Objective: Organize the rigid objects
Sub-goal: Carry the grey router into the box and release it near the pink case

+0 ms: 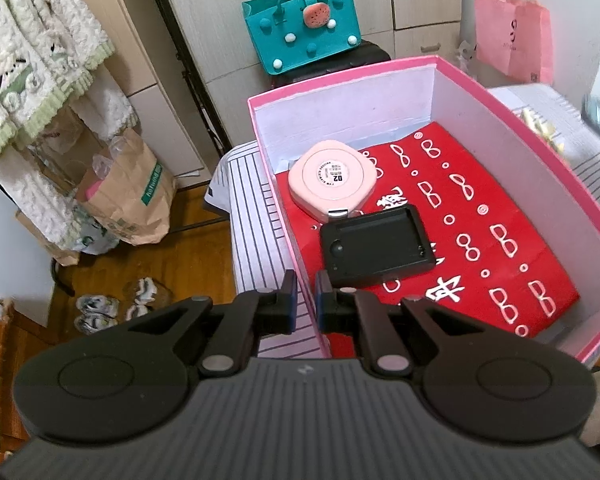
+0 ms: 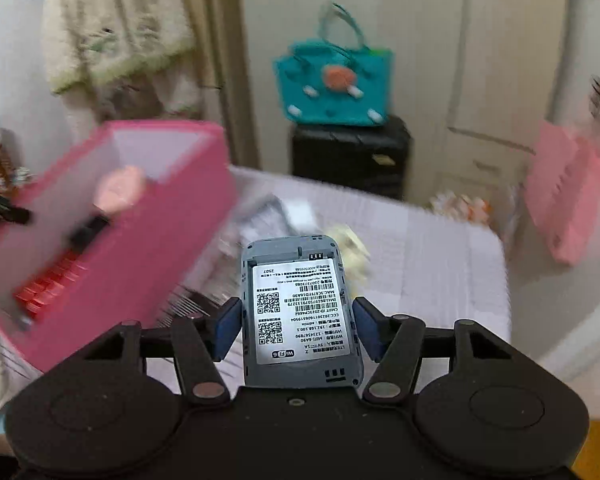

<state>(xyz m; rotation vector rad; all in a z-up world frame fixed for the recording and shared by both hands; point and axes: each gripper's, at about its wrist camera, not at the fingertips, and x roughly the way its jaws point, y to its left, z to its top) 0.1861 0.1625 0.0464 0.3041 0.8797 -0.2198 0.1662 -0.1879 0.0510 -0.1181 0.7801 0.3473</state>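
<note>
A pink box (image 1: 540,136) with white inner walls stands on a striped cloth. Inside it, on a red printed sheet (image 1: 480,216), lie a pink rounded-square device (image 1: 332,182) and a black rectangular cover (image 1: 376,246). My left gripper (image 1: 305,292) is shut on the box's near left wall, one finger on each side of it. In the right wrist view my right gripper (image 2: 298,312) is shut on a grey pocket router (image 2: 300,280). Its back is off and a white label with QR codes faces up. It hangs above the cloth, to the right of the blurred pink box (image 2: 140,248).
A teal handbag (image 2: 336,84) sits on a black suitcase (image 2: 352,156) by the cupboard. A pink bag (image 1: 514,36) hangs at the right. Small pale items (image 2: 352,248) lie on the striped cloth (image 2: 440,248). A paper bag (image 1: 132,200) and shoes (image 1: 112,304) are on the floor.
</note>
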